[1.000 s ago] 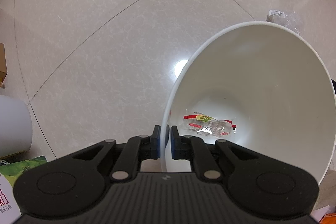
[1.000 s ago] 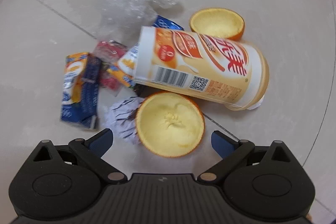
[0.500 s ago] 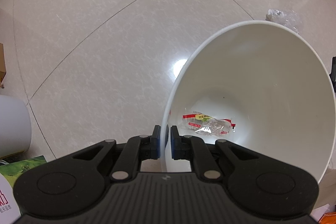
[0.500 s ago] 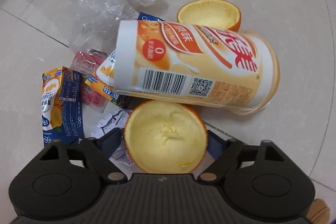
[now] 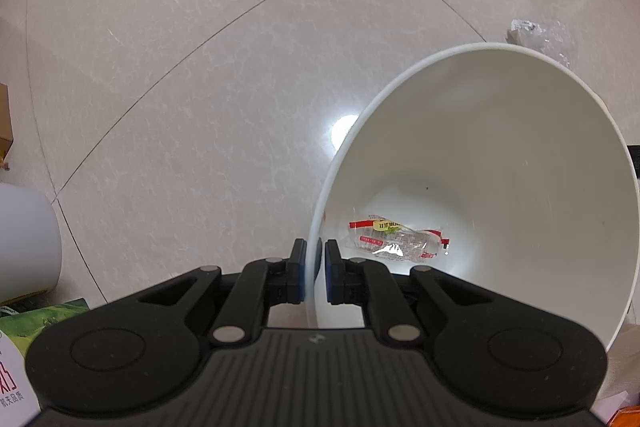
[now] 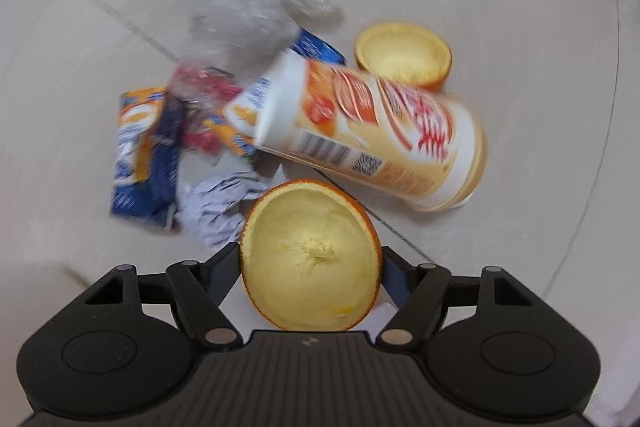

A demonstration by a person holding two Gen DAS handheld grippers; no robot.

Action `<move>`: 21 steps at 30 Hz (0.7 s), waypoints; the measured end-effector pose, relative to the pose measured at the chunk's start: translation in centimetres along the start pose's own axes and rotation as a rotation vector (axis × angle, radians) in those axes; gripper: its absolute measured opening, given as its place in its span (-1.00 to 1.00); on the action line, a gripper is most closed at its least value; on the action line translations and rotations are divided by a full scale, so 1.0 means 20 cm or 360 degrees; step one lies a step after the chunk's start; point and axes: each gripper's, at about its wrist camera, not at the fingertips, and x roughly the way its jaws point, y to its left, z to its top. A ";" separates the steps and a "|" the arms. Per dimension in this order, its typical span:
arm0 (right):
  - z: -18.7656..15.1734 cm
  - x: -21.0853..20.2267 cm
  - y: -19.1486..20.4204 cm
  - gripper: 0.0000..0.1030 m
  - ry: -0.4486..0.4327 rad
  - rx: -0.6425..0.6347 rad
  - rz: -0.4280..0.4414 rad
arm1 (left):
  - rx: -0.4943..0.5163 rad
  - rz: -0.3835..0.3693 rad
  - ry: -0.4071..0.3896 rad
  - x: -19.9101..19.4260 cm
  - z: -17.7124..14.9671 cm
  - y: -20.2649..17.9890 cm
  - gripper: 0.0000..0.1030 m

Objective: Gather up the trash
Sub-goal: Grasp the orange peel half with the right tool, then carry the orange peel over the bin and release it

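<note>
Orange peel half (image 6: 310, 263), pithy and cup-shaped, sits clamped in the right gripper (image 6: 310, 267). The left gripper (image 5: 313, 267) pinches the smooth white bin (image 5: 500, 155) at its thin rim; bare tile floor (image 5: 200, 67) lies open leftward.

The left wrist view is taken from just behind the left gripper (image 5: 313, 269), looking forward and down along its fingers; the rim and inside of a white bin (image 5: 500, 163) are seen very near, with the tiled floor (image 5: 180, 47) stretching beyond. The right wrist view is aimed steeply down at the floor (image 6: 540, 67) from close above a pile of litter, and is blurred. A crumpled clear plastic bag (image 5: 540, 31) (image 6: 248, 7) appears to be shared by both views.
</note>
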 end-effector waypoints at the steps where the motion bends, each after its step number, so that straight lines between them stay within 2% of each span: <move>1: 0.00 -0.06 0.02 0.51 -0.0012 -0.0046 0.0002 | -0.0003 0.0001 0.0000 0.00 0.00 0.00 -0.86; 6: 0.02 -0.41 0.13 0.51 -0.0096 -0.0280 0.0056 | -0.0008 0.0004 -0.0002 0.00 0.00 0.00 -0.87; 11: 0.01 -0.73 0.28 0.51 -0.0167 -0.0479 0.0178 | -0.0010 0.0000 -0.0011 -0.01 -0.01 0.00 -0.87; 17: -0.09 -1.03 0.53 0.51 -0.0214 -0.0770 0.0373 | -0.0018 -0.0001 -0.0010 -0.01 0.00 0.01 -0.87; 21: -0.20 -1.15 0.69 0.51 -0.0218 -0.0945 0.0507 | -0.0012 0.0002 -0.0012 -0.01 0.00 0.01 -0.87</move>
